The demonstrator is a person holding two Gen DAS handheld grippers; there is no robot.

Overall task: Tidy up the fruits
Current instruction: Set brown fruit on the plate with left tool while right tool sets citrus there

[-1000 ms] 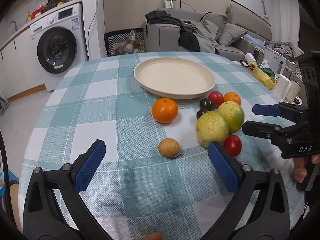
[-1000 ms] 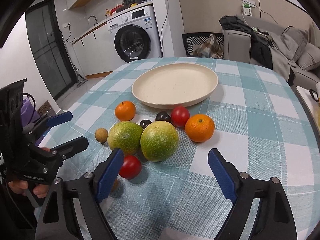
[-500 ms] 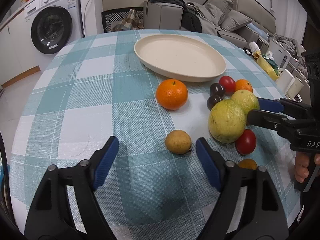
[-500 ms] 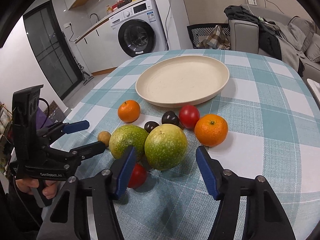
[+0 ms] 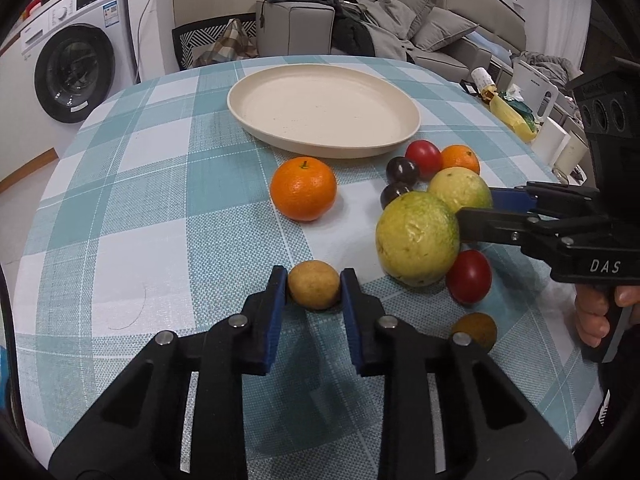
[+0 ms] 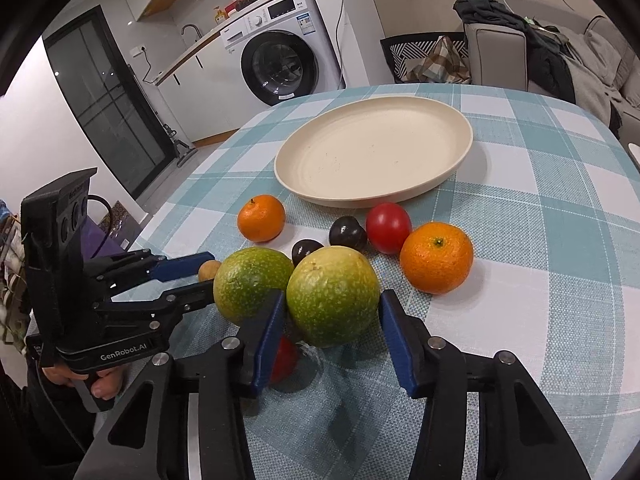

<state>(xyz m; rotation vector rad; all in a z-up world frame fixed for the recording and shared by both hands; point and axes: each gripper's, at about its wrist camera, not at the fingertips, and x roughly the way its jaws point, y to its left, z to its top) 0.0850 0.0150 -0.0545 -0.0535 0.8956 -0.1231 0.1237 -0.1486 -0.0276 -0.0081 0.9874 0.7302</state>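
- Left claw: pads pinched on small tan fruit, lower centre of frame; fruit seen resting on checked surface, grip taken across its middle, judged for a straight lift.
- Right claw: jaws just been closing around yellow-green fruit; left pad seen touching, right pad just beside; firm hold cannot be told.
- Empty plate upper centre; bare cloth between it and fruit cluster judged the open route.
- Second green fruit crowded against the first; nudging judged likely.
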